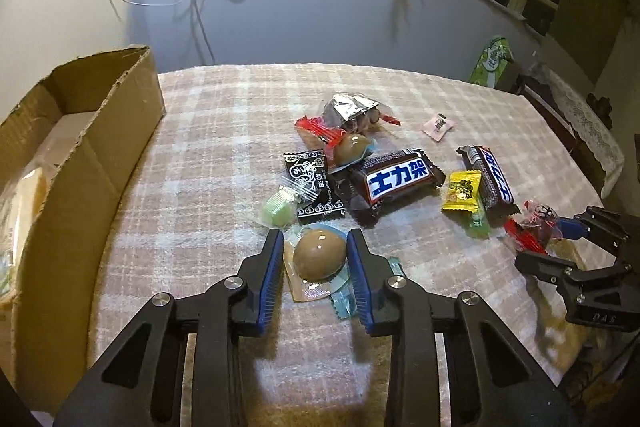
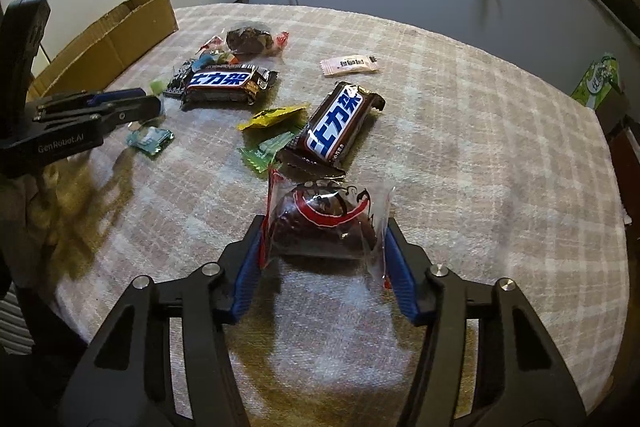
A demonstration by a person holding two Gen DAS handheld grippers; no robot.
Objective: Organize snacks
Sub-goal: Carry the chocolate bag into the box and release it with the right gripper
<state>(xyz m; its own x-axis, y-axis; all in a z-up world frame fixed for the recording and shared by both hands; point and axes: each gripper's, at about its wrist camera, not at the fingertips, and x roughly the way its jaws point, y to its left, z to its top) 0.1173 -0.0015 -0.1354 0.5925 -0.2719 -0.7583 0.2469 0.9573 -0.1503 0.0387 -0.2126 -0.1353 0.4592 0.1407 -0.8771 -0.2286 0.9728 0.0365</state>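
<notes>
The egg (image 1: 319, 255), a brown egg sealed in a clear pack, lies on the tablecloth (image 1: 224, 131) at the near edge of the snack pile. The left gripper (image 1: 316, 255) straddles it, jaws narrowed so that both blue pads sit against its sides; it reads as gripped, or a hair short of it. The egg is not yet lifted off the cloth.

The date (image 2: 324, 223), a dark fruit in a clear wrapper with red trim, lies just beside the end of a chocolate bar (image 2: 338, 125). The right gripper (image 2: 325, 247) brackets it about half open. The pads touch the loose wrapper edges; whether they press the fruit itself cannot be told.

Remaining snacks lie in a cluster between the two grippers: a second bar (image 1: 396, 179), a second egg (image 1: 350, 147), a yellow candy (image 1: 462, 193), a green candy (image 1: 276, 211), a black sachet (image 1: 316, 187) and a pink sachet (image 1: 439, 125) set apart.

The box (image 1: 100, 131), open cardboard, stands at the left edge of the table, well apart from the pile.

Step in hand: picking, both hands. Next move, judged: confirm a firm hold on each item, lift clear of the cloth, then carry to the box. The slick film may slip; grip the body, not the film.
</notes>
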